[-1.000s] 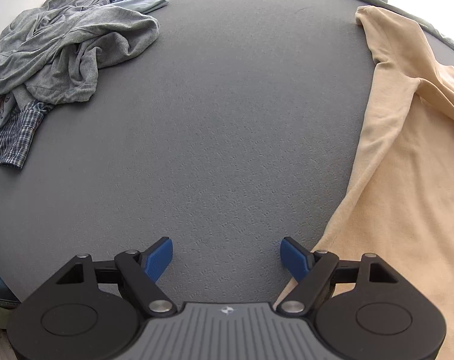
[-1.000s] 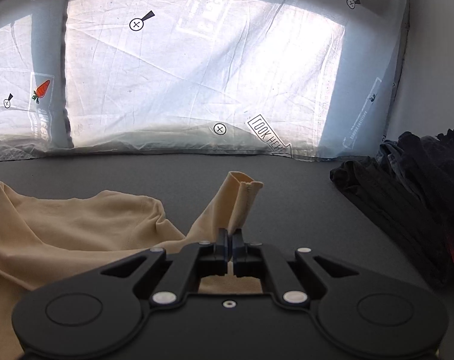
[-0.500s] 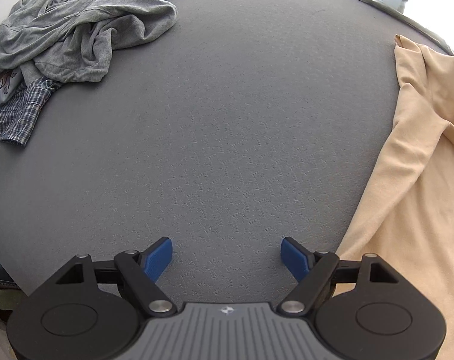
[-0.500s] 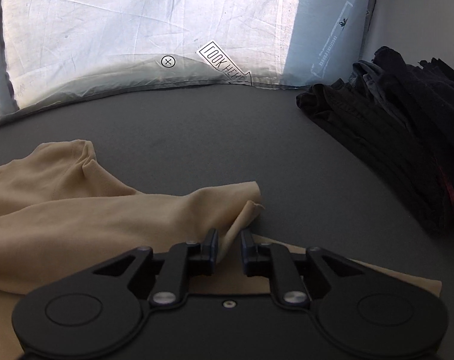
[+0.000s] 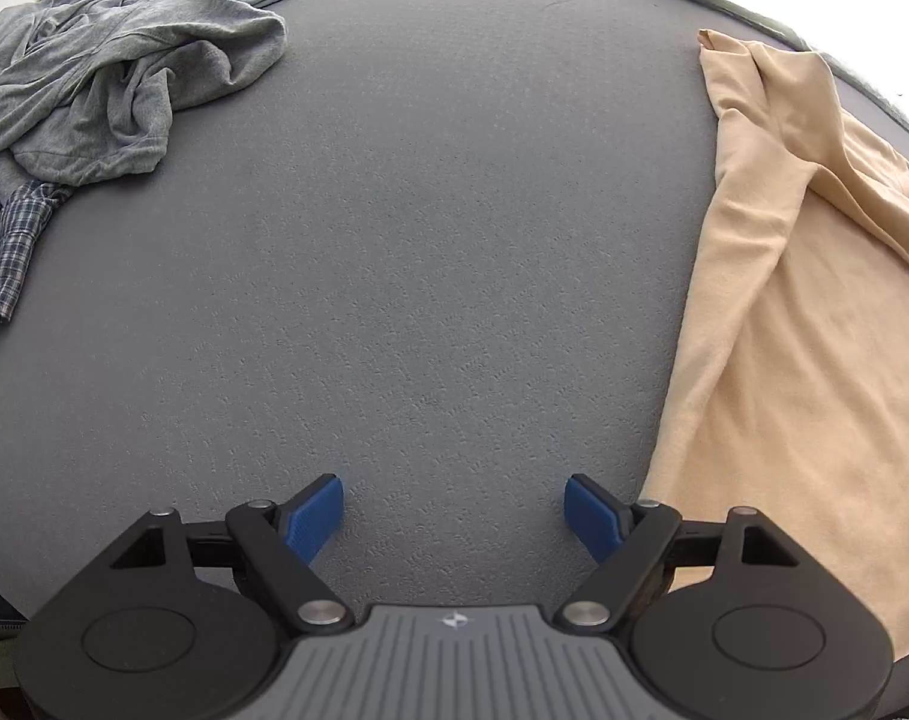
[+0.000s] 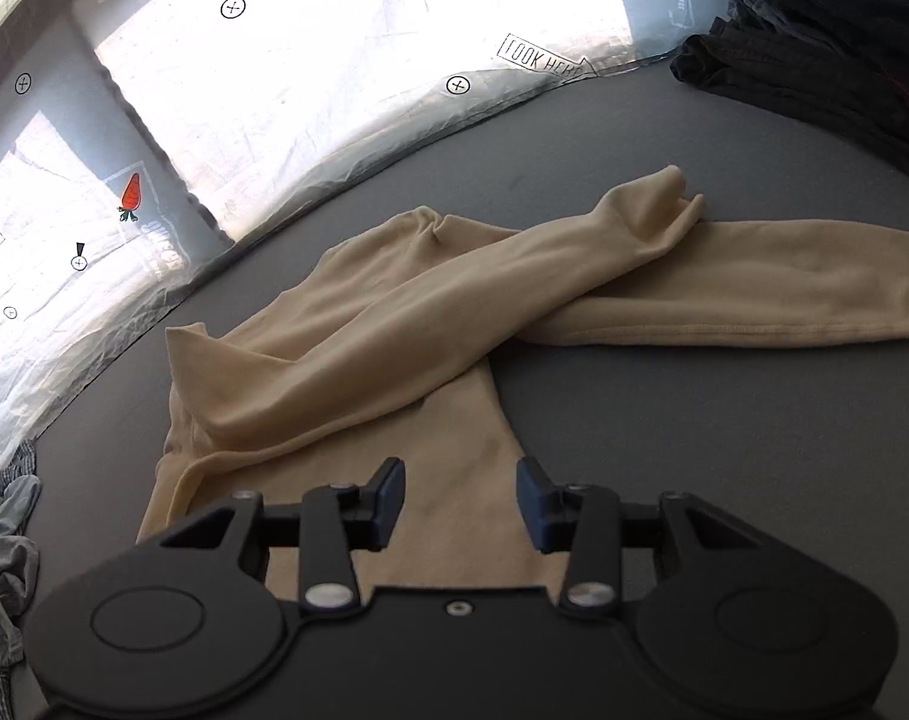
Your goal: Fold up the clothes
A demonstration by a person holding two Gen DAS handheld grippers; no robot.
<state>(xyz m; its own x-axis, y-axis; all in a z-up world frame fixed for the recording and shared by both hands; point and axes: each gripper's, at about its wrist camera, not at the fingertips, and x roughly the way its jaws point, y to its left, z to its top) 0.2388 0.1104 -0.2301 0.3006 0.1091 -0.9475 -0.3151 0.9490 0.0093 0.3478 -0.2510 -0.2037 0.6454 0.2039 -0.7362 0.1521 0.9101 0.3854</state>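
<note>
Left wrist view looks steeply down on a dark grey tabletop [image 5: 442,228]. The left claw [image 5: 454,510] stands wide open with nothing between its blue pads [image 5: 313,516], only bare tabletop under them. At about three o'clock from it lies the beige long-sleeved top [image 5: 814,360], its long edge running from five o'clock up to one o'clock; the near edge of the cloth passes just beside the right-hand pad, and I cannot tell whether it touches. At ten to eleven o'clock, well apart, sits a crumpled grey garment [image 5: 112,78] heaped over a checked blue garment [image 5: 4,252].

Right wrist view shows the right claw [image 6: 460,501] over the body of the same beige long-sleeved top [image 6: 454,456]. Its jaws have just been opening and now stand parted, with the cloth lying flat beneath the gap and not pinched by the pads [image 6: 388,498]. One sleeve [image 6: 454,312] is laid slanting across the chest toward one o'clock, its cuff resting on the other sleeve [image 6: 784,294], which stretches out to three o'clock. A pile of dark clothes [image 6: 826,54] sits at one to two o'clock near the tabletop's edge, apart from the top. A pale printed sheet [image 6: 334,72] with "LOOK HERE" arrows and a carrot mark rises beyond the tabletop from nine to twelve o'clock.
</note>
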